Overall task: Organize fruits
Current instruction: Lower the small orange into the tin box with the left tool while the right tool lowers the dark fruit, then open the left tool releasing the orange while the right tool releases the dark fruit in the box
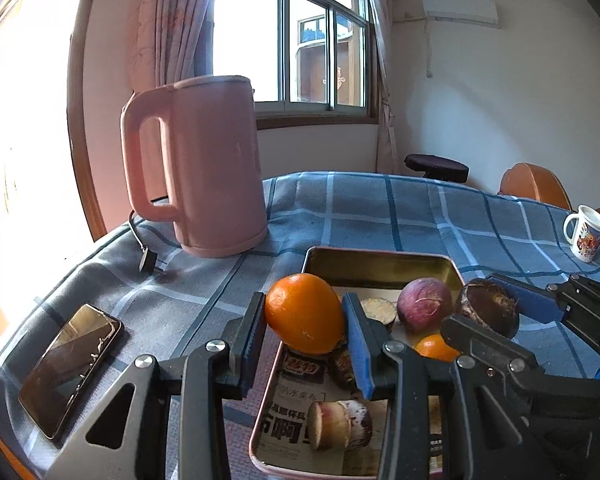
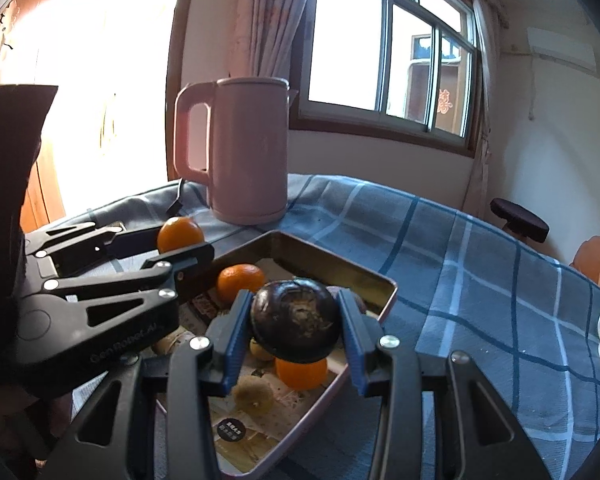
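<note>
My left gripper [image 1: 305, 320] is shut on an orange [image 1: 304, 312], held above the near left corner of a metal tray [image 1: 380, 260]. My right gripper [image 2: 296, 324] is shut on a dark brown round fruit [image 2: 294, 320] over the tray's [image 2: 340, 266] middle. In the tray lie a purple round fruit [image 1: 424, 304], a small orange [image 1: 436, 347], a pale cut piece [image 1: 338, 424], and two more oranges [image 2: 240, 282] [image 2: 302, 372]. The right wrist view shows the left gripper [image 2: 176, 242] with its orange [image 2: 180, 234] to the left. The left wrist view shows the right gripper [image 1: 488, 312] with the brown fruit [image 1: 490, 306].
A pink kettle [image 1: 204, 168] stands behind the tray on the blue checked tablecloth [image 1: 360, 208], its cord and plug beside it. A phone [image 1: 70, 368] lies near the left table edge. A printed mug [image 1: 586, 236] stands at the far right. A stool and a chair are beyond the table.
</note>
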Demonstrator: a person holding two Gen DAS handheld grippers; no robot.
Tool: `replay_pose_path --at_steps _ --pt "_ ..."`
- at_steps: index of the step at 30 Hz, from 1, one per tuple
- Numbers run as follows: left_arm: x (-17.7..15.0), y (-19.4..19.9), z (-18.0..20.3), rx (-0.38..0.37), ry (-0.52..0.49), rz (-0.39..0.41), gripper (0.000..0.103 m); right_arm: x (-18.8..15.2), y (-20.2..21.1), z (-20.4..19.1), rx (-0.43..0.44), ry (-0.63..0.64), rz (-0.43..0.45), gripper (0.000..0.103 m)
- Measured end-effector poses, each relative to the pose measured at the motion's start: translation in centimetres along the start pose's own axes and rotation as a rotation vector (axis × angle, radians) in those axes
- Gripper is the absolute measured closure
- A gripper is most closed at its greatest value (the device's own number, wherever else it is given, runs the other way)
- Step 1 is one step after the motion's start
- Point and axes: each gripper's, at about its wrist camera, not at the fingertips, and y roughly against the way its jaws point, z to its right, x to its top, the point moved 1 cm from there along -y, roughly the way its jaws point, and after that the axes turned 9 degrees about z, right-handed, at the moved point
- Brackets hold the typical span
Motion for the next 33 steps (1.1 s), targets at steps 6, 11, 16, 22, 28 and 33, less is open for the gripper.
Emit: replay_pose_path --at_steps 6,11,16,22,28,33 --pt "-0.3 -0.4 -0.2 0.003 -0.007 -0.026 0.063 -0.5 -1.1 -0.5 0.012 0.005 -0.045 0.058" --pt "-0.8 -1.0 -0.3 -0.005 -0.008 -0.060 0.063 -1.1 -1.9 -0.6 0.032 0.006 -0.098 0.058" --pt "-1.0 -1.4 0.0 -0.011 -0.028 -0.094 0.062 -1.5 -2.3 -1.0 0.051 0.013 -0.137 0.057" --pt "-1.2 -1.6 0.1 -0.024 -0.027 -0.112 0.061 -1.7 -2.5 -1.3 0.073 0.012 -0.154 0.038" --pt "-0.7 -0.5 -0.2 -0.044 0.008 -0.083 0.035 -1.6 -1.6 -0.7 0.050 -0.008 -0.131 0.036" --pt "0.7 1.7 -0.3 -0.058 0.023 -0.004 0.031 -1.4 0.3 0.7 0.005 -0.031 -0.092 0.029"
